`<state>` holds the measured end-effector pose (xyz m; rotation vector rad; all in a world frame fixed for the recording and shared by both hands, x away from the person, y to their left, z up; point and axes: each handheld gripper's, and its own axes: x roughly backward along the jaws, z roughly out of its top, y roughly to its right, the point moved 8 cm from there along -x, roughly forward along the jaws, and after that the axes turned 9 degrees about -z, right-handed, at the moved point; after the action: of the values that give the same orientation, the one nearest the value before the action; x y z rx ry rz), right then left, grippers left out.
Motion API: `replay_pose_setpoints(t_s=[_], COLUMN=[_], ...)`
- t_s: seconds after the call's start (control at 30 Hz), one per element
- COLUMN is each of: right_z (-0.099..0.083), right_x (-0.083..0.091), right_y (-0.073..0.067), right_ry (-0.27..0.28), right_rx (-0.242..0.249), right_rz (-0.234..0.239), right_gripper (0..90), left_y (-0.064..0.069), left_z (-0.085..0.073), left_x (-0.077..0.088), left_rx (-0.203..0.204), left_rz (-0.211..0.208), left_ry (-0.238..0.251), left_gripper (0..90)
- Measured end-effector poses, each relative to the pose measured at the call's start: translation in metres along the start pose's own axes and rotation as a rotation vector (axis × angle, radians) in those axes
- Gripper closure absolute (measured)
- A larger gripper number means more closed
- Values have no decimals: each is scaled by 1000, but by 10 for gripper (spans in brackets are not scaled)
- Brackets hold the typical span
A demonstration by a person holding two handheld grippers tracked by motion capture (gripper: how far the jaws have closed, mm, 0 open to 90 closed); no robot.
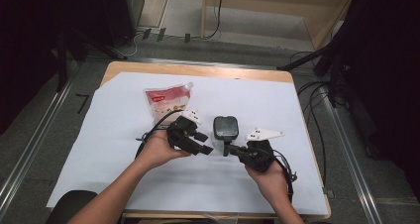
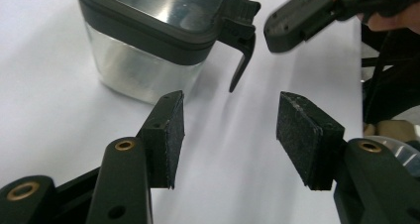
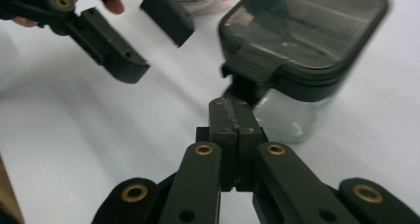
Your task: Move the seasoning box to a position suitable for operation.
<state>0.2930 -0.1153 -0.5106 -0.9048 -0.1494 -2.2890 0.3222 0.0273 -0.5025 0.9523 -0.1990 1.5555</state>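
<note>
Looking along my left gripper (image 2: 228, 135), I see its felt-faced pads (image 2: 171, 130) parted with bare white paper between them, holding nothing. My right gripper (image 3: 236, 135) has its flat black jaws pressed together, tips at the latch tab (image 3: 250, 68) of the container (image 3: 302, 50); whether they touch it I cannot tell. The container is a squarish clear tub with a dark glossy lid, upright on the white sheet (image 1: 124, 149) between both grippers. A crinkly pink-and-white pouch (image 1: 166, 101) lies beyond my left hand (image 1: 158, 152).
</note>
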Motion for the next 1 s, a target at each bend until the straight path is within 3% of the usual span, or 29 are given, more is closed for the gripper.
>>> replay_pose_setpoints(t_s=[0.1, 0.2, 0.4, 0.7, 1.0], right_z=[-2, -1, -3, -4, -5], right_x=[-6, -11, -25, -29, -24], right_y=[-8, -9, -17, -18, -6], right_ry=[-16, -9, -19, -27, -38], right_rx=[8, 30, 28, 25, -17], right_rz=[19, 12, 7, 13, -5], right_gripper=[900, 900, 900, 900, 900], left_y=[-1, -2, -5, -6, -6], left_z=[1, 0, -1, -1, -2], left_x=[1, 2, 5, 8, 9], left_rx=[5, 8, 13, 19, 17], left_rz=[6, 7, 16, 21, 27], left_ry=[14, 12, 10, 18, 12], left_gripper=[438, 435, 428, 427, 426])
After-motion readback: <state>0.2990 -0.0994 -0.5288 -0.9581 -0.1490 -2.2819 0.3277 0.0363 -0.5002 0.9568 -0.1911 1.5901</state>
